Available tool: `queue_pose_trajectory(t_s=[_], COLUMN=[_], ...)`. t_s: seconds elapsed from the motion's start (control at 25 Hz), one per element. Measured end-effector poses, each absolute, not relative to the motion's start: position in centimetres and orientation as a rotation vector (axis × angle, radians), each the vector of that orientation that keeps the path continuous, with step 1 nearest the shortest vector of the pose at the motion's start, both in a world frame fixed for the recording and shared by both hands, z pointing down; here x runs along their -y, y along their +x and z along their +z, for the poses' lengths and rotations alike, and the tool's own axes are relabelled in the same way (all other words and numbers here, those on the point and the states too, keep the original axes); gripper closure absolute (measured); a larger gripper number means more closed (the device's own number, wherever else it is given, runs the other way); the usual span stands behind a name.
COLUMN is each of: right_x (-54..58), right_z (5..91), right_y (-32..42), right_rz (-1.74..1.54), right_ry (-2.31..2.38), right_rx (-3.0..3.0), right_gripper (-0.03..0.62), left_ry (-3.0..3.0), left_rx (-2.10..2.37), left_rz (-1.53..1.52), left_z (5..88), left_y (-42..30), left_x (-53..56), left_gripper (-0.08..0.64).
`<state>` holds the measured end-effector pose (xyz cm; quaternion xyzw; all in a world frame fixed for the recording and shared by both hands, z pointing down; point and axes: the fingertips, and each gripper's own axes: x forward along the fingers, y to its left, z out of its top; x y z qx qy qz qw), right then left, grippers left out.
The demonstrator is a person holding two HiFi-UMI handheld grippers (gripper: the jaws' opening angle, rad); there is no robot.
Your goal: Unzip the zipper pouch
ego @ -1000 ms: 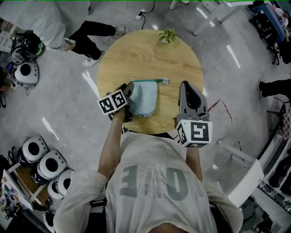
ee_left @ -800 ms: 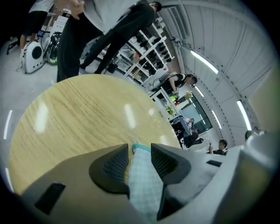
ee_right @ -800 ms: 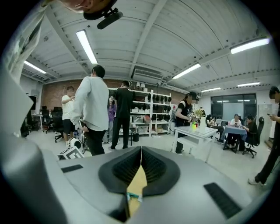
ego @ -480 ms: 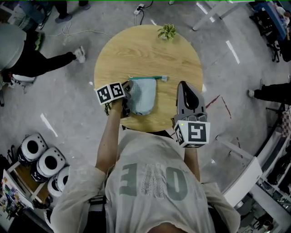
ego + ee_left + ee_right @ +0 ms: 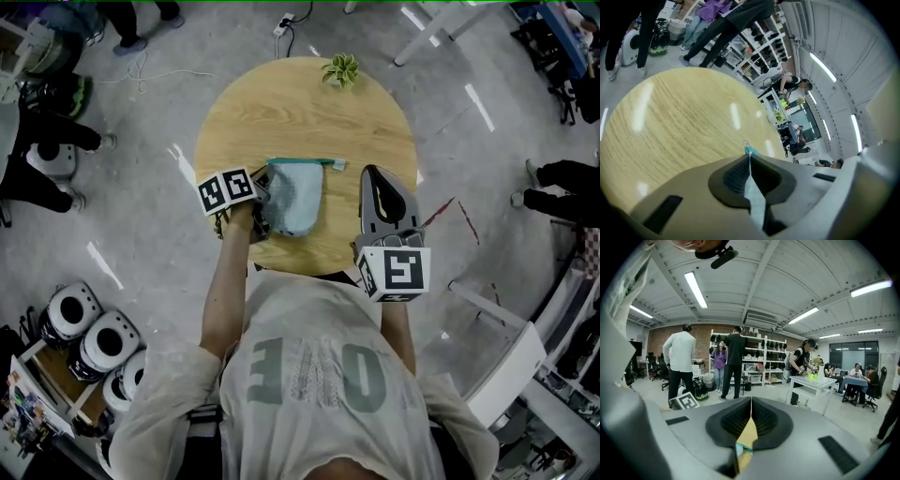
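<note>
In the head view, white helmets (image 5: 105, 339) sit on the floor at the lower left, and the round wooden table (image 5: 253, 112) fills the upper middle. The left gripper (image 5: 266, 204) lies at the left edge of the light-blue zipper pouch (image 5: 298, 195), just left of frame centre. The teal zipper (image 5: 305, 163) runs along the pouch's upper edge, and a small potted plant (image 5: 341, 68) stands near the table's top rim. From above the grip cannot be read, but the left gripper view shows it. The jaws have just been closing and pinch a thin fold of the pouch's fabric between the pads, with the teal zipper end poking out past the tips. The right gripper (image 5: 376, 178) hovers over the table's right side, apart from the pouch. Its own view shows the jaws pressed together with nothing between the pads. Beyond them are people (image 5: 680, 355) and shelving (image 5: 761, 357) that the head view leaves out.
</note>
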<state>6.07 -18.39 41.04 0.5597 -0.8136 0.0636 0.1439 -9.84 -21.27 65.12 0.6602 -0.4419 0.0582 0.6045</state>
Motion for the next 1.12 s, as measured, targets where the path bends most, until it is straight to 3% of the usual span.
queue_pose_trajectory(t_s=[0.8,1.12], right_x=[21.7,21.5], right_z=[31.1,27.8], right_y=[3.1,2.0], right_rz=[-0.088,-0.128], right_ry=[1.660,1.666], right_rx=[2.566,2.650], right_gripper=[0.563,0.561], left_ry=[2.290,2.719], left_rx=[1.329,1.685], left_rz=[-0.266,-0.117], left_z=[35.3,26.6], left_y=[-13.5,-12.3], left_x=[29.5,25.3], left_gripper=[0.529,0.529])
